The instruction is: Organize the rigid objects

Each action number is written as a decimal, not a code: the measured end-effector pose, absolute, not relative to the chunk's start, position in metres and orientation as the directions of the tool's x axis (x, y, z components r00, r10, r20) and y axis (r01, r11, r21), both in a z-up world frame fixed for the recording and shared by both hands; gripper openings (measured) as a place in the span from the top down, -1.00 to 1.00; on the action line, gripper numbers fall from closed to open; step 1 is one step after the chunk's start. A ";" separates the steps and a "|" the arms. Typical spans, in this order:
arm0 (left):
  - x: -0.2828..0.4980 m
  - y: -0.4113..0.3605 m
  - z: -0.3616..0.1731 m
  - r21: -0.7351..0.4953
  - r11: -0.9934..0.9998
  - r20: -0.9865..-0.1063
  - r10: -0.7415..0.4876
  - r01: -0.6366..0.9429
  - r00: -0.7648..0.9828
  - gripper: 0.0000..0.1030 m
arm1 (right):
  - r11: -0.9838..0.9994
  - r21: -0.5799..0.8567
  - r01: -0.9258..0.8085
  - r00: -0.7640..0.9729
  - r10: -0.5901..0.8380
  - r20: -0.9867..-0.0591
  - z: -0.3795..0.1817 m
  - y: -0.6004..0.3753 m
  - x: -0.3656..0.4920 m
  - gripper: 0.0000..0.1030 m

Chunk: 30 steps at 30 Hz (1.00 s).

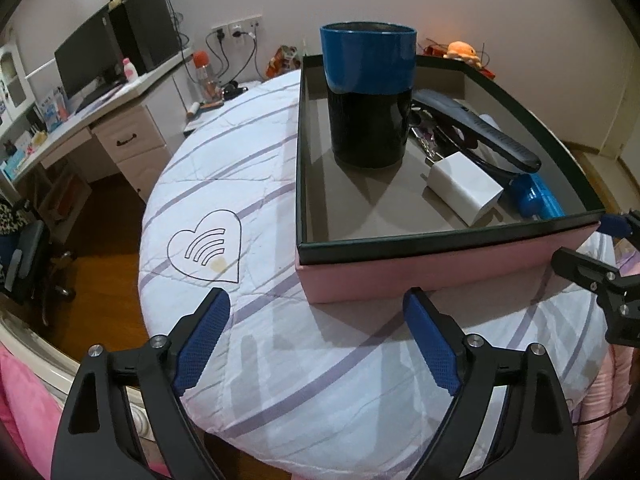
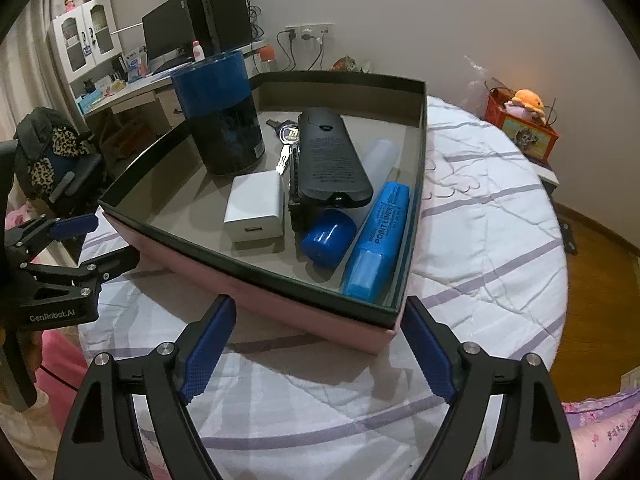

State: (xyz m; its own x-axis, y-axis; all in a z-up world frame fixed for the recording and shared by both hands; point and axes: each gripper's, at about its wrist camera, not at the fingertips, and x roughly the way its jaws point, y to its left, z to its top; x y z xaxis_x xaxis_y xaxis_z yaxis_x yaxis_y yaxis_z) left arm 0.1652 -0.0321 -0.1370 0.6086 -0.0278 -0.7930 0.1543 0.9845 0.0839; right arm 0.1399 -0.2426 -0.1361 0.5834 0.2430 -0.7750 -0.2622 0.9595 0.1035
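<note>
A pink box with a dark rim lies on a white quilt with purple stripes. Inside it stand a blue and black canister, a white charger, a black remote, keys, a blue highlighter, a blue-capped tube and a pale tube. My left gripper is open in front of the box's near wall, holding nothing. My right gripper is open at the box's near right corner, also holding nothing.
A heart print marks the quilt left of the box. A desk with a monitor and speakers stands beyond the bed on the left. An orange plush sits on a red box at the far right. Wooden floor surrounds the bed.
</note>
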 end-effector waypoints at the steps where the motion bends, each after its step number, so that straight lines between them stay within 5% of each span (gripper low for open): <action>1: 0.163 -0.031 -0.135 0.077 0.984 -0.791 -0.036 0.158 0.611 -0.77 | 0.963 0.090 -0.255 0.591 0.229 -0.774 -0.134 -0.243 0.138 -0.67; 9: 0.140 -0.032 -0.106 0.052 0.983 -0.735 -0.081 0.175 0.673 -0.87 | 0.976 0.028 -0.216 0.649 0.165 -0.742 -0.111 -0.241 0.121 -0.71; 12: 0.130 -0.032 -0.092 0.043 0.985 -0.703 -0.091 0.170 0.705 -0.99 | 0.978 0.007 -0.209 0.691 0.153 -0.707 -0.095 -0.239 0.110 -1.00; 30: 0.072 -0.031 -0.050 0.021 0.983 -0.620 -0.131 0.184 0.774 -1.00 | 0.983 -0.026 -0.180 0.817 0.135 -0.561 -0.035 -0.222 0.051 -1.00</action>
